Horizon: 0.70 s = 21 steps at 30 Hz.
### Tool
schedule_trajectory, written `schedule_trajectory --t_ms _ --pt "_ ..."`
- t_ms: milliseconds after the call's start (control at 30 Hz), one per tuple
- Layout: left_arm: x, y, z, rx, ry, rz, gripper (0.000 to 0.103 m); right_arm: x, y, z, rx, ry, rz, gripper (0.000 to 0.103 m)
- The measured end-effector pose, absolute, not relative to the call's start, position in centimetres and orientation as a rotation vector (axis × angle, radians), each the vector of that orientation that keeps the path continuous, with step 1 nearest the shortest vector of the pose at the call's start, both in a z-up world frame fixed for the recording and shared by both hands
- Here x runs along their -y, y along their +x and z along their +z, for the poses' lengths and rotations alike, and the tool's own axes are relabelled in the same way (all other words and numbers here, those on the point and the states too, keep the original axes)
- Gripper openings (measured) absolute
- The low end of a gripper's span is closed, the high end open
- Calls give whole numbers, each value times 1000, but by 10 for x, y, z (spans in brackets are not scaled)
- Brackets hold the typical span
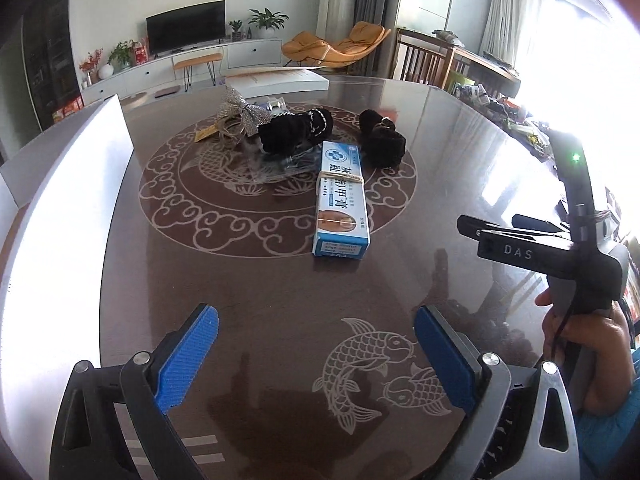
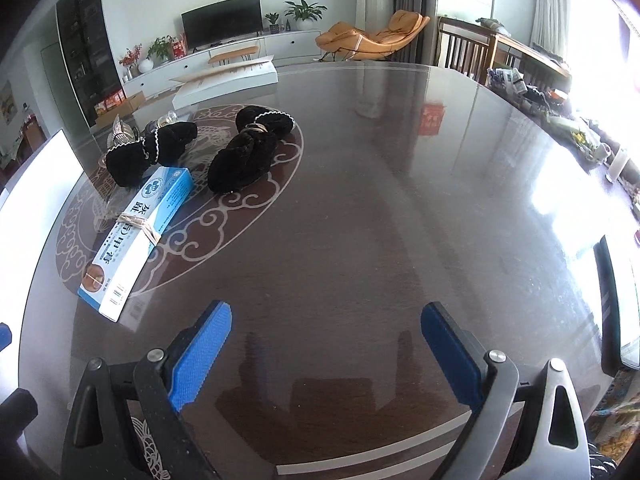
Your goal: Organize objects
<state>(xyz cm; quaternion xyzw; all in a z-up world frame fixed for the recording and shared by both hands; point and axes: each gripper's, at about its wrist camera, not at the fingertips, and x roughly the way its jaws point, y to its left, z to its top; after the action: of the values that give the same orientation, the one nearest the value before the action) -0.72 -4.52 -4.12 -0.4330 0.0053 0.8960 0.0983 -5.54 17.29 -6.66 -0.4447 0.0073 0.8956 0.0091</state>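
A blue and white medicine box (image 1: 341, 200) bound with a rubber band lies at the middle of the round dark table (image 1: 280, 288); it also shows in the right wrist view (image 2: 138, 236). Behind it lie two black fuzzy hair pieces (image 1: 296, 132) (image 1: 382, 138) and a silver glitter bow (image 1: 242, 114). In the right wrist view the black pieces (image 2: 150, 152) (image 2: 248, 156) lie left of centre. My left gripper (image 1: 316, 360) is open and empty above the table's near part. My right gripper (image 2: 326, 356) is open and empty; its body shows at the right of the left wrist view (image 1: 540, 248).
A white box (image 1: 60, 216) stands at the table's left edge. A flat white carton (image 1: 276, 78) lies at the far edge. Clutter (image 2: 568, 120) lines the table's right side. Beyond it are chairs, a TV stand and an orange lounger.
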Motion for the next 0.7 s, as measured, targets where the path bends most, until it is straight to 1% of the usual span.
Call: schedule_trajectory --t_ms 367,567,700 --pt "61 -23 -71 67 -1344 2661 100 -176 -58 -81 -54 -1453 2757 96" --pt "66 -25 -78 87 -1347 2673 100 -171 -59 -82 -7 -1456 2750 101" --pt "63 -23 -79 57 -1341 2684 100 -172 -59 -83 -10 -1458 2751 103"
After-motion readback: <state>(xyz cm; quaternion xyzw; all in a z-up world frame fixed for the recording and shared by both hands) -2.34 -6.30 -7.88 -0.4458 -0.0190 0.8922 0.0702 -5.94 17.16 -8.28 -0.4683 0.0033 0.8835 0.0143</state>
